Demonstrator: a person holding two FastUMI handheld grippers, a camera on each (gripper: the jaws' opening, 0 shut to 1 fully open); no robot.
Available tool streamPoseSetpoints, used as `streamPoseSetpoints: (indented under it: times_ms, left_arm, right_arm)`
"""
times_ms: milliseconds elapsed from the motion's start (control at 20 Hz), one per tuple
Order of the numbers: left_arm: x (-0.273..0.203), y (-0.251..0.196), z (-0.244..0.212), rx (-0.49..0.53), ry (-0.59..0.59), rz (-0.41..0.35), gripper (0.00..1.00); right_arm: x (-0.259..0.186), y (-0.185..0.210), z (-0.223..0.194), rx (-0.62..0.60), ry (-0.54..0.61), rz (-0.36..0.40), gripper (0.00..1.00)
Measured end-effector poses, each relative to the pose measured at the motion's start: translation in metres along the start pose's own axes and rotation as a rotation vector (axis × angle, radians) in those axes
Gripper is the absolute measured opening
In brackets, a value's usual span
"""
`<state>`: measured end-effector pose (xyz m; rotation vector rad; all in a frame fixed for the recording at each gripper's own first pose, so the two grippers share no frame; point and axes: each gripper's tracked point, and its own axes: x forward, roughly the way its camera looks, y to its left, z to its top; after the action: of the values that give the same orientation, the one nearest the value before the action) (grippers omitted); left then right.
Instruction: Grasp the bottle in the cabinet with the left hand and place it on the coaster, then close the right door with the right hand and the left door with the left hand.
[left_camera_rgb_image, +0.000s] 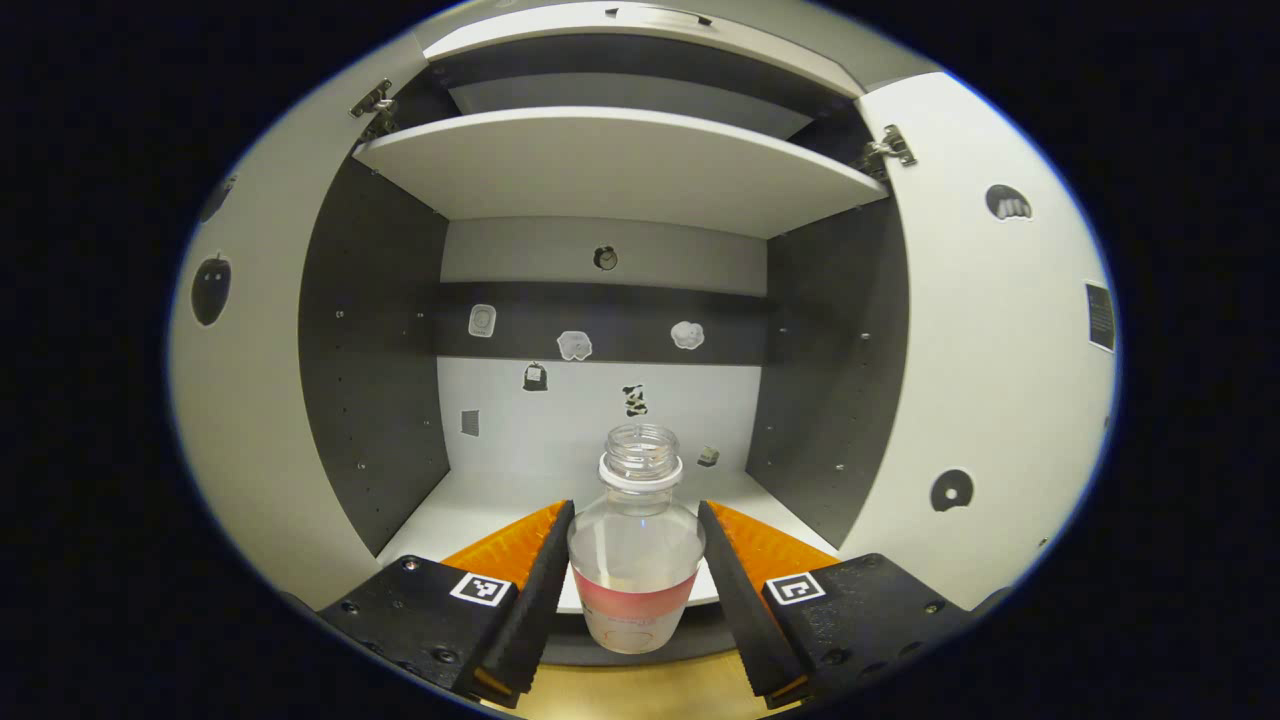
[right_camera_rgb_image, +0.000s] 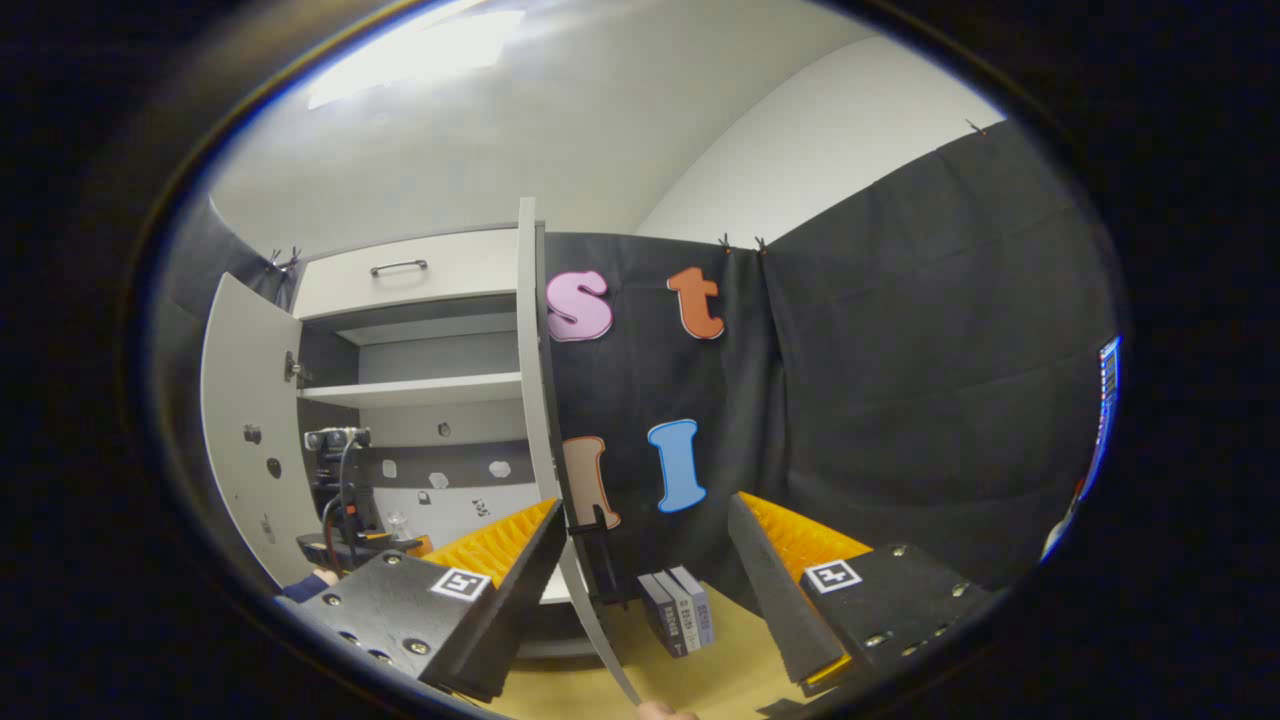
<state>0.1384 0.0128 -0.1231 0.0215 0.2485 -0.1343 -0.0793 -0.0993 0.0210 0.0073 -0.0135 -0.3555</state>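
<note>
A clear, capless bottle (left_camera_rgb_image: 636, 560) with a red label stands upright between my left gripper's (left_camera_rgb_image: 635, 505) fingers, at the front edge of the cabinet's lower compartment. Both black pads (left_camera_rgb_image: 548, 580) touch its sides, so the gripper is shut on it. The cabinet's left door (left_camera_rgb_image: 250, 400) and right door (left_camera_rgb_image: 990, 350) stand wide open. In the right gripper view my right gripper (right_camera_rgb_image: 645, 505) is open and holds nothing. It faces the right door's edge (right_camera_rgb_image: 533, 380), which has a black handle (right_camera_rgb_image: 598, 528). Farther left, the left gripper (right_camera_rgb_image: 345, 500) is at the cabinet, with the bottle (right_camera_rgb_image: 397, 522) small beside it.
A white shelf (left_camera_rgb_image: 620, 165) spans the cabinet above the bottle, and small stickers dot its back wall. A wooden tabletop (right_camera_rgb_image: 720, 660) lies below the cabinet. A few grey books (right_camera_rgb_image: 680, 608) stand on it against the black cloth wall, right of the open door.
</note>
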Motion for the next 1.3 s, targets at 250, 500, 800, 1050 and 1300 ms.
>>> streamPoseSetpoints:
  times_ms: [250, 500, 800, 1050, 1300]
  left_arm:
    - [-0.039, -0.018, -0.015, -0.037, 0.004, -0.035, 0.78]
    - [-0.070, -0.020, -0.046, -0.056, 0.034, -0.048, 0.78]
    - [-0.098, -0.007, -0.099, -0.119, 0.099, -0.020, 0.78]
    - [-0.119, 0.002, -0.139, -0.126, 0.144, -0.015, 0.78]
    - [-0.141, -0.005, -0.192, -0.116, 0.200, -0.068, 0.78]
  right_arm:
    - [0.002, -0.007, -0.003, -0.005, 0.011, 0.024, 0.94]
    - [0.010, -0.008, -0.006, -0.027, 0.018, 0.048, 0.98]
    - [0.022, -0.006, -0.009, -0.059, 0.017, 0.081, 0.98]
    - [0.027, -0.008, -0.012, -0.068, 0.011, 0.090, 0.98]
    - [0.034, -0.010, -0.012, -0.089, 0.004, 0.098, 0.98]
